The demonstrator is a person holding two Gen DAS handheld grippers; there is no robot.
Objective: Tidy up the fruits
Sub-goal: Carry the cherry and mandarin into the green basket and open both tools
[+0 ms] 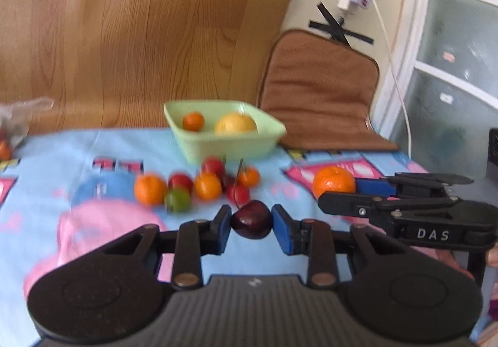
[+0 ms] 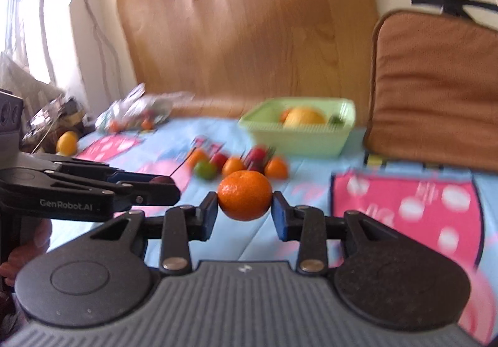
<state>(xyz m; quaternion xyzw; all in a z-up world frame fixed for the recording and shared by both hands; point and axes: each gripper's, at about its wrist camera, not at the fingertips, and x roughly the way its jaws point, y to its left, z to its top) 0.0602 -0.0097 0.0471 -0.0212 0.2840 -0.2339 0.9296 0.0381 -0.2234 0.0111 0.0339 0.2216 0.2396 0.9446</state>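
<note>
My left gripper (image 1: 251,219) is shut on a dark red cherry (image 1: 251,220), held above the blue cloth; it also shows at the left of the right wrist view (image 2: 162,182). My right gripper (image 2: 244,202) is shut on a small orange mandarin (image 2: 244,199), which also shows in the left wrist view (image 1: 333,181). Beyond both lies a loose cluster of small fruits (image 1: 199,186): oranges, red cherries and one green fruit. Behind them stands a pale green basket (image 1: 230,146) holding a yellow fruit (image 1: 236,123) and a small orange (image 1: 193,121).
A brown cushion (image 1: 320,91) leans at the right behind the basket. A wooden board (image 1: 140,29) backs the table. At the far left lie a clear plastic bag (image 2: 137,110) with small fruits and a yellow lemon (image 2: 67,141). A white cable hangs on the wall.
</note>
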